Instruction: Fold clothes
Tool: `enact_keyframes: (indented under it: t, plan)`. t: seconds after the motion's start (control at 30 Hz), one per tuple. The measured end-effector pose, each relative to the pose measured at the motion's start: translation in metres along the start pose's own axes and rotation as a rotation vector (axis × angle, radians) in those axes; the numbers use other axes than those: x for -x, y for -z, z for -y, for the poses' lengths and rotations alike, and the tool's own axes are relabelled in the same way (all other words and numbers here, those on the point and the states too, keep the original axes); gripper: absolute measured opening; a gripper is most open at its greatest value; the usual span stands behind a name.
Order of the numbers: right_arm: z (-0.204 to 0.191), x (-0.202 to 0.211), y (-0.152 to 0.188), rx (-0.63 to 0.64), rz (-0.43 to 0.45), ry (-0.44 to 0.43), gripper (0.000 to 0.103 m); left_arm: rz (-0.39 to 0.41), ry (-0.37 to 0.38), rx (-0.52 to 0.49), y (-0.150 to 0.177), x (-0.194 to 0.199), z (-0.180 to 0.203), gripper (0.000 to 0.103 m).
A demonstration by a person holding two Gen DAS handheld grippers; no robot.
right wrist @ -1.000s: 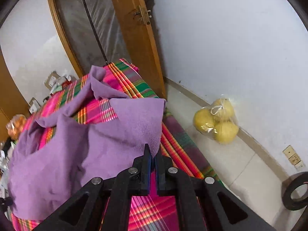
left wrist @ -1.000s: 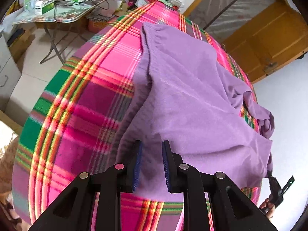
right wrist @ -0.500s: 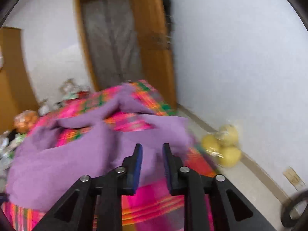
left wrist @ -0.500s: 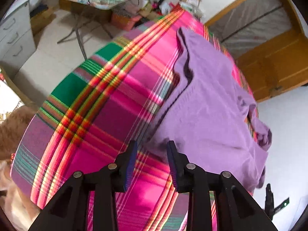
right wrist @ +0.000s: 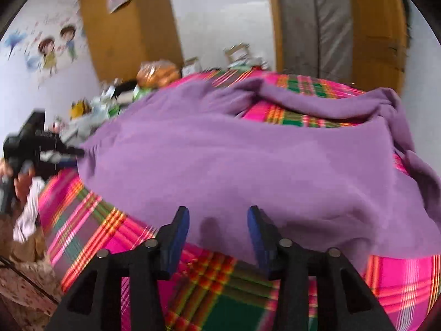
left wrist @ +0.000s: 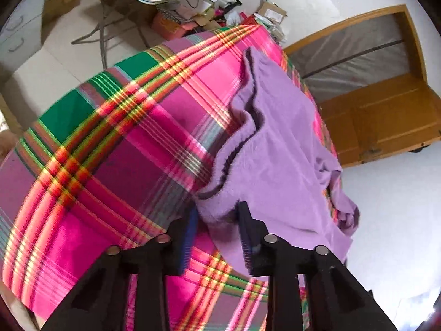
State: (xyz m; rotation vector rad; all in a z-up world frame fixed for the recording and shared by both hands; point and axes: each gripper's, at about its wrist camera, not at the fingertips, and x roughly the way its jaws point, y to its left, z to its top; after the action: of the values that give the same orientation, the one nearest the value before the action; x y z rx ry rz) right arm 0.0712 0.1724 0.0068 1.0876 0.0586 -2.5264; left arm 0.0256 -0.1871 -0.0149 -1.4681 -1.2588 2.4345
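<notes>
so both grippers just let go: left gripper (left wrist: 216,230) and right gripper (right wrist: 217,227) jaws apart now, soft purple fleece garment (right wrist: 234,162) lying rumpled mid-frame on the plaid-covered surface (left wrist: 110,151), part-folded at best.

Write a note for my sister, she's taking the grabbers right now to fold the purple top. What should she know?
Left gripper: open, jaws around a corner of the purple top, not pinching.
Right gripper: open, empty, at the top's near edge.
The top lies spread and rumpled on the plaid cloth, one sleeve bunched at the far side.
Done: no fold visible.
Left: grip, smooth, fold.
</notes>
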Motion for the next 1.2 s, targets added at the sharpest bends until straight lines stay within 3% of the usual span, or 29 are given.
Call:
enact_keyframes:
  t: [0.13,0.23,0.37,0.47,0.53,0.57,0.67,0.77,1.0,1.2]
  plan:
    - [-0.014,-0.01,0.003,0.062,-0.056,-0.027,0.054,0.018,0.014,0.019,-0.004,0.003,-0.003,0.022]
    - [-0.018,-0.015,0.005,0.08,-0.084,-0.015,0.057,0.032,0.025,0.034,-0.006,0.005,-0.005,0.016]
    - [-0.03,-0.018,0.007,0.163,-0.103,0.028,0.061,0.045,0.042,0.053,-0.011,0.01,-0.01,0.014]
    - [-0.028,-0.02,0.005,0.151,-0.106,0.046,0.062,0.041,0.032,0.051,-0.01,0.009,-0.011,0.014]
    - [-0.027,-0.02,0.003,0.13,-0.1,0.069,0.058,0.04,0.036,0.053,-0.009,0.01,-0.013,0.013]
    - [-0.026,-0.02,0.002,0.119,-0.096,0.082,0.048,0.041,0.038,0.054,-0.009,0.01,-0.013,0.013]
    - [-0.026,-0.02,-0.001,0.084,-0.085,0.079,0.004,0.046,0.042,0.048,-0.01,0.012,-0.011,0.012]
    - [-0.033,-0.021,-0.004,0.082,-0.087,0.059,0.004,0.061,0.035,0.04,-0.011,0.017,-0.01,0.011]
    - [-0.055,-0.012,-0.012,0.099,-0.082,-0.076,0.004,0.088,0.02,0.056,-0.014,0.027,-0.018,0.01]
    - [-0.061,-0.022,-0.01,0.072,-0.13,-0.163,0.004,0.081,0.004,0.079,-0.015,0.025,-0.023,0.01]
